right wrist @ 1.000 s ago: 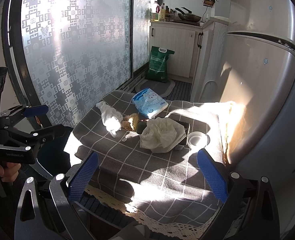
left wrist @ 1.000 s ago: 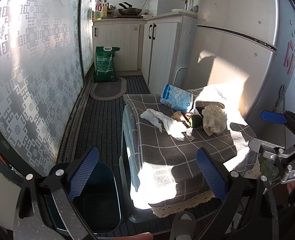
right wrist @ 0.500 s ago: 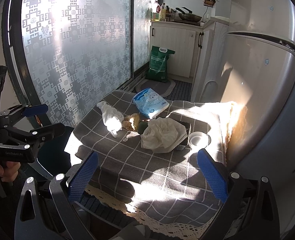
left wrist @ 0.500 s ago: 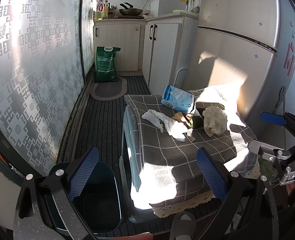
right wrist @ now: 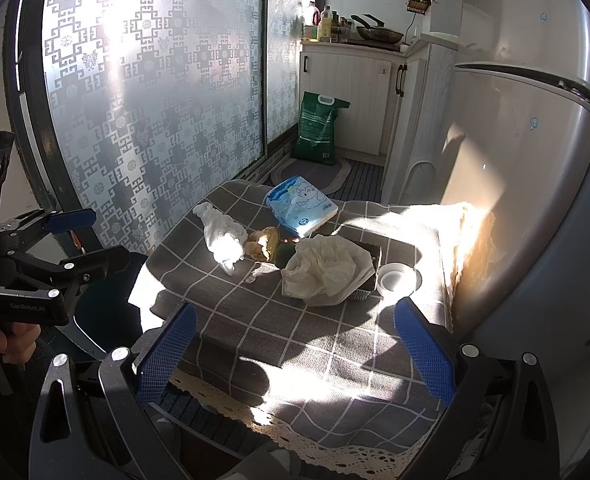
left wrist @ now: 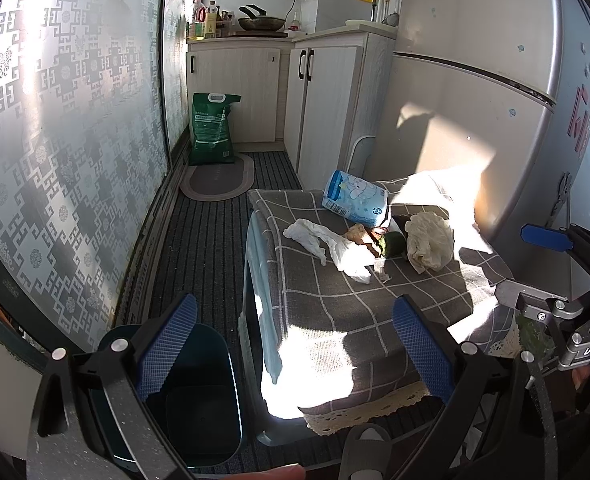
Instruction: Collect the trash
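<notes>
Judging by what lies on the cloth-covered counter, nothing is collected yet: all trash sits in a cluster toward the far edge, well apart from both grippers. Left gripper hangs released, jaws wide, nothing btwn them, near the counter's front-left corner w/ the dark bin on the floor right below it, just beside the counter's left edge; bin looks empty as far as can be seen, inside is dark. Right gripper also released, jaws spread, empty, over the near edge. Trash on the counter: long crumpled white tissue toward the left edge; brownish food scrap touching it; dark green round thing just beside that; big crumpled paper wad resting on a dark flat item, can't tell what. Blue-white pack at the far edge and a white roll of tape toward the right edge prob aren't trash, unclear. So approx zero done; left to do: grab each piece, carry to bin, drop. Tissue is nearest the bin side, likely the easiest first pick.
</notes>
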A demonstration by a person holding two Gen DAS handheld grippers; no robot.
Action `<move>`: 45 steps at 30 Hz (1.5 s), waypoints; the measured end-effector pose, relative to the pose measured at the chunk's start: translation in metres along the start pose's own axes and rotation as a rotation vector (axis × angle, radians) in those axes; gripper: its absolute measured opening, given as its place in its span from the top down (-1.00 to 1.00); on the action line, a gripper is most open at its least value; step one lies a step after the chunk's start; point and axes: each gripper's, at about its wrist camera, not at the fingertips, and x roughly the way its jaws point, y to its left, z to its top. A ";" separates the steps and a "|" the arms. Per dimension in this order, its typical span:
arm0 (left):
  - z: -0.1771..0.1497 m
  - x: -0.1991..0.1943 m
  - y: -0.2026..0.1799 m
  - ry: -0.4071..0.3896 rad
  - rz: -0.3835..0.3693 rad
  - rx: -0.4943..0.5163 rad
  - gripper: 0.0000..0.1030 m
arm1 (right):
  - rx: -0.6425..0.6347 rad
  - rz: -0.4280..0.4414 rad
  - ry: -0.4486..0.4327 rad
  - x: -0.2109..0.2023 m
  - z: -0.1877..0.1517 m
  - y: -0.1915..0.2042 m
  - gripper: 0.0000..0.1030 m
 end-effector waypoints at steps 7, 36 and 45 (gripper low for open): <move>0.001 0.001 0.003 -0.008 -0.003 0.009 -0.94 | -0.004 0.017 0.003 0.001 -0.001 0.003 -0.94; 0.020 0.059 -0.007 -0.029 -0.168 0.026 -0.07 | 0.042 0.164 0.014 0.020 -0.010 -0.017 -0.53; 0.030 0.093 -0.005 0.036 -0.198 -0.072 0.33 | 0.052 0.175 -0.001 0.024 -0.001 -0.025 -0.53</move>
